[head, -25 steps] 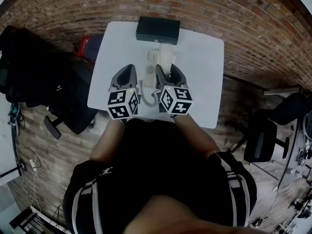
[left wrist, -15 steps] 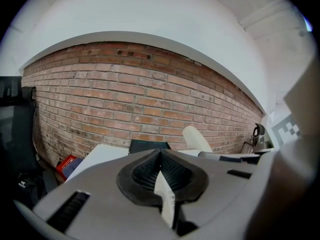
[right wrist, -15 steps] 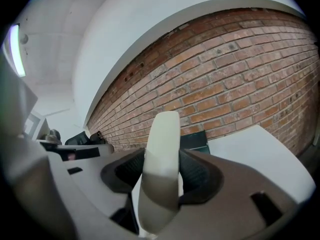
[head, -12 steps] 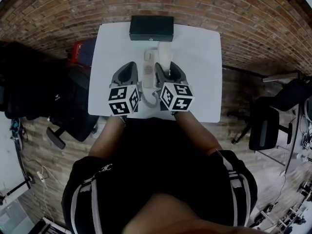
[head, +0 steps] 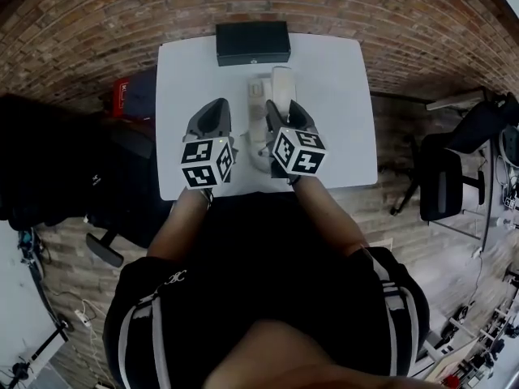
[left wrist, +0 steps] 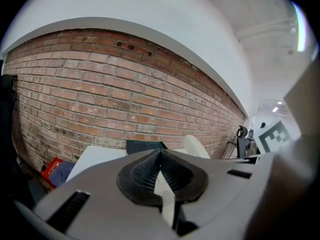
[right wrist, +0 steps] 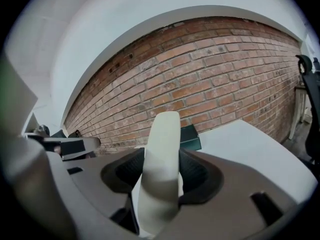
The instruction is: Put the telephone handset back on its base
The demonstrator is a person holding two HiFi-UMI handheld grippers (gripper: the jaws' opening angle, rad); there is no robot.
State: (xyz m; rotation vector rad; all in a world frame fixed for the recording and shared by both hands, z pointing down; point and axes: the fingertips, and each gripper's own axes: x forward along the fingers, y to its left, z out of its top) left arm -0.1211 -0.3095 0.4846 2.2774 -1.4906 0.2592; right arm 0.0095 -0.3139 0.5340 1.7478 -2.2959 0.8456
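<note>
Handset (head: pixel 281 83) has barely moved, still pinched by right hand-held gripper (right wrist: pixel 161 176) beside base (head: pixel 256 136); not seated yet. Left hand-held gripper (left wrist: pixel 161 171) pressed together.

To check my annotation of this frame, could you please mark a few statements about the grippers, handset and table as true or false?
1. The right gripper grips the cream handset. True.
2. The left gripper also holds the handset. False: its jaws are together, holding nothing.
3. A black box sits at the far edge of the white table. True.
4. The handset lies loose on the table. False: it stands clamped between the right gripper's jaws.
</note>
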